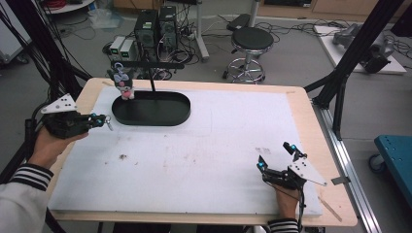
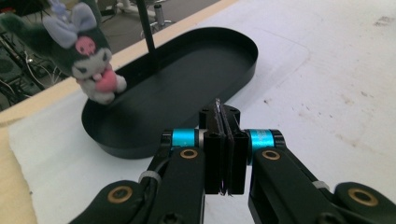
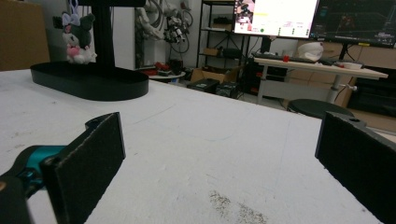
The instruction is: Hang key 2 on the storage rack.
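- The right gripper rested on the white foam mat at the near right corner, jaws spread wide with nothing between them (parked out of the way, I judged).
- The left gripper hung above the mat's left edge, jaws pressed together on a thin metal sliver, seemingly the toy's clasp.
- Beyond it, the long black oval metal tray ran left to right.
- The small dark plush doll with a pink heart dangled upright over the tray's left end, apparently hung from the black stand, facing the person.
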`<action>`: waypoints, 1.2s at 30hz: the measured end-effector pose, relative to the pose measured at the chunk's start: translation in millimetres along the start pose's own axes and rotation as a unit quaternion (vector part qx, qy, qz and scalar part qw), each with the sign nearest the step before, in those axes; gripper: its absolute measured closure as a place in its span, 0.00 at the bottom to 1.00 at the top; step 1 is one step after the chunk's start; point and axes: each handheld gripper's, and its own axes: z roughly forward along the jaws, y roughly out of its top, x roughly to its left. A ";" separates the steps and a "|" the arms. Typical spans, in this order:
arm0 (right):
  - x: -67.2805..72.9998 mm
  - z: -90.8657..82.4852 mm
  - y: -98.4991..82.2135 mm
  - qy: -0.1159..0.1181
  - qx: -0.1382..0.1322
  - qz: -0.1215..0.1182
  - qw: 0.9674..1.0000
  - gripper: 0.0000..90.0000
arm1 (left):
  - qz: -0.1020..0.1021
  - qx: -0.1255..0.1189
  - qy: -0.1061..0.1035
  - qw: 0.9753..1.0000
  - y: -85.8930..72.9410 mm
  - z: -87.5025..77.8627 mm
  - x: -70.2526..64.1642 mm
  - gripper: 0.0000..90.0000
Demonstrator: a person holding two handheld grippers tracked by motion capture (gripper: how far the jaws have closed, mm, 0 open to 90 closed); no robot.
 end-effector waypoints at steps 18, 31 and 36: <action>-0.8 0.0 -0.1 -0.002 -0.002 0.000 1.000 0.01 | 0.025 -0.011 0.004 1.000 55.6 11.9 15.0 0.98; -1.0 -0.3 -0.2 -0.001 -0.002 0.002 1.000 0.01 | 0.031 -0.016 -0.007 0.999 93.9 35.0 29.6 0.98; -0.8 -0.4 -0.1 -0.001 -0.001 0.004 1.000 0.01 | 0.035 -0.013 -0.009 0.999 105.8 42.1 34.1 0.98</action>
